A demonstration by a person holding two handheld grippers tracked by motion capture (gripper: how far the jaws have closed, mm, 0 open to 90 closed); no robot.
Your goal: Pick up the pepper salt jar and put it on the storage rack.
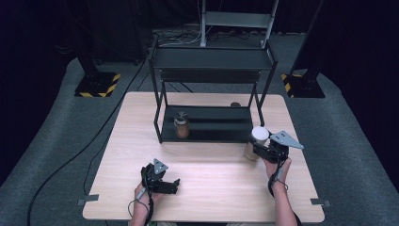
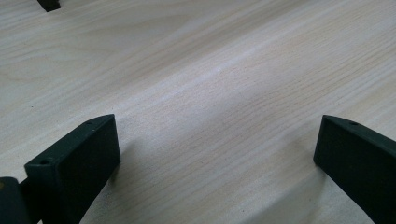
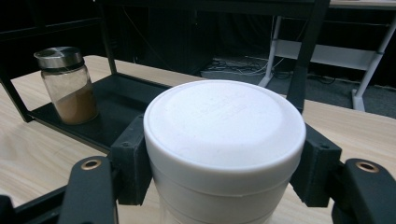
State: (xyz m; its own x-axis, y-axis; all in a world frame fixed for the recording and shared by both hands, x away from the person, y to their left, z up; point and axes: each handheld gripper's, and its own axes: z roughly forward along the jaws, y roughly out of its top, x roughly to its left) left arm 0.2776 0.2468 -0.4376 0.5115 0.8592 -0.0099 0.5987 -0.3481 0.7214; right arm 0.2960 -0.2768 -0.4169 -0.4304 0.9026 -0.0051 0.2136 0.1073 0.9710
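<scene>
Sitting clamped within right gripper (image 3: 224,163): white-lidded jar (image 3: 224,126).

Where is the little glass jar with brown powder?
The glass jar with brown powder stands on the black rack's bottom shelf, at its left end in the high view.

White-lidded container (image 3: 224,135), brown-filled silver-capped jar (image 3: 67,86), black rack (image 1: 211,125), pale wood-grain table (image 1: 211,188)
</scene>
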